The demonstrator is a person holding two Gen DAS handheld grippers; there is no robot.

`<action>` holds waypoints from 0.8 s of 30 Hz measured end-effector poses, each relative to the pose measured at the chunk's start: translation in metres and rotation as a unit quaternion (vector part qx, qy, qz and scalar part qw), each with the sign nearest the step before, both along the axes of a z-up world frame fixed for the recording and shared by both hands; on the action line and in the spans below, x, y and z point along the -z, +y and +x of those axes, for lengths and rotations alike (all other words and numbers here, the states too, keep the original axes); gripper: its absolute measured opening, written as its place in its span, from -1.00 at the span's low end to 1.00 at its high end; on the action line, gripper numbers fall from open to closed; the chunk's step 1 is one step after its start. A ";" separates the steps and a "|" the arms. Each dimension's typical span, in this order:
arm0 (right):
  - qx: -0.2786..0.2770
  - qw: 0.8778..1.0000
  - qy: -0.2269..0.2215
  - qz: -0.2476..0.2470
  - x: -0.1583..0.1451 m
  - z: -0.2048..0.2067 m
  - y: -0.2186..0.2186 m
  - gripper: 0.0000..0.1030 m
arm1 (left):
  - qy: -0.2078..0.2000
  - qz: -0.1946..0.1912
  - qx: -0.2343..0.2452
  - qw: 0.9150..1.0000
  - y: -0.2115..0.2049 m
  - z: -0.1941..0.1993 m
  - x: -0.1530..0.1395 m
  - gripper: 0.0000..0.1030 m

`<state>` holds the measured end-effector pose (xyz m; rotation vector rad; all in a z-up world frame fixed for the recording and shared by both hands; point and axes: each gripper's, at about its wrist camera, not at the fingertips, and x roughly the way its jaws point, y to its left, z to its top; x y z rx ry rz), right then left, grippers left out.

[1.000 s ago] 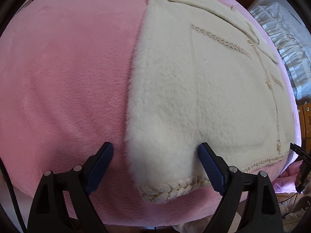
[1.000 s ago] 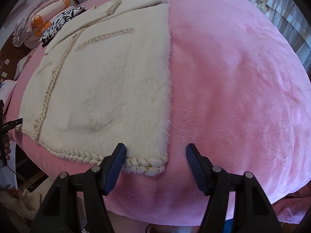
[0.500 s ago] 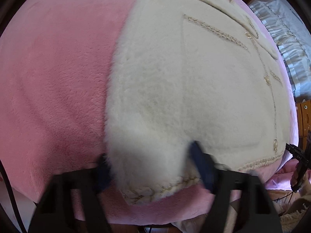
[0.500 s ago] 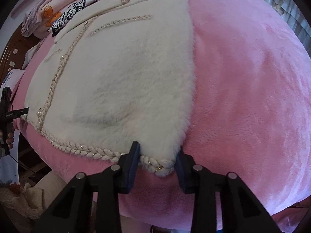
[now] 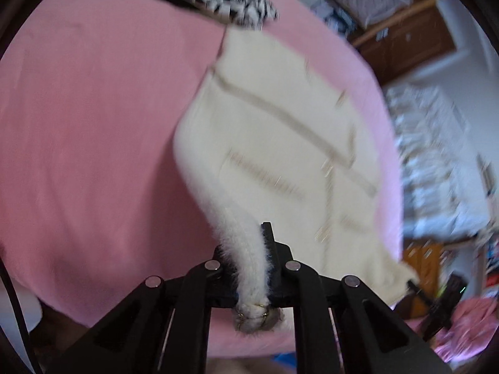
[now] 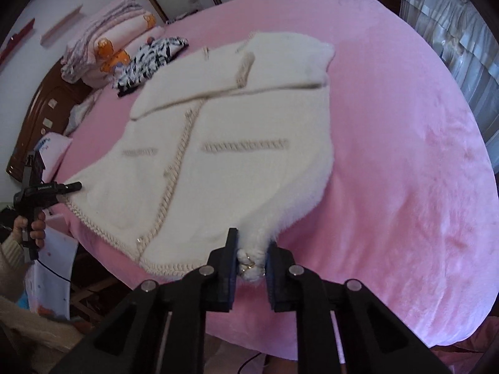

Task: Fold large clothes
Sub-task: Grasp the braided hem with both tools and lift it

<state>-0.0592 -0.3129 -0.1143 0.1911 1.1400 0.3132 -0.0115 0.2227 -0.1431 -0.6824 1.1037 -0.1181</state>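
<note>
A cream fluffy jacket (image 5: 280,131) with braided trim lies front up on a pink blanket (image 5: 93,124), its sleeves folded across the chest. My left gripper (image 5: 246,249) is shut on one bottom hem corner, which hangs lifted off the bed. In the right wrist view the jacket (image 6: 234,171) rises at the opposite hem corner. There the jaws of my right gripper (image 6: 251,249) are closing and the pads press on the braided corner. Each gripper also shows in the other's view: the right gripper (image 5: 414,283) and the left gripper (image 6: 75,185), held by a hand (image 6: 31,227).
A black-and-white patterned garment (image 6: 149,59) lies beyond the jacket's collar, next to a stack of folded pink bedding (image 6: 103,50). A wooden headboard (image 6: 46,109) stands at the left. Pale curtains (image 6: 452,31) hang at the right. The pink blanket (image 6: 405,155) spreads wide to the jacket's right.
Both grippers closed from wide open onto the jacket's two bottom hem corners and rose, lifting the hem off the blanket. More of the bed's far end has come into view.
</note>
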 end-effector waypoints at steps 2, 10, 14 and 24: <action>0.014 0.999 -0.022 0.018 -0.021 0.016 -0.003 -0.73 | -0.025 -0.023 -0.024 0.999 0.003 0.020 -0.021 -0.85; 0.107 0.985 -0.105 0.086 -0.082 0.124 -0.026 -0.73 | -0.062 -0.030 -0.056 0.996 0.017 0.145 -0.061 -0.85; 0.150 0.977 -0.121 0.092 -0.081 0.189 -0.041 -0.73 | -0.049 -0.013 -0.072 0.996 0.021 0.219 -0.050 -0.85; 0.193 0.979 -0.056 0.022 0.027 0.347 -0.046 -0.72 | 0.031 0.084 -0.027 0.996 -0.007 0.375 0.060 -0.79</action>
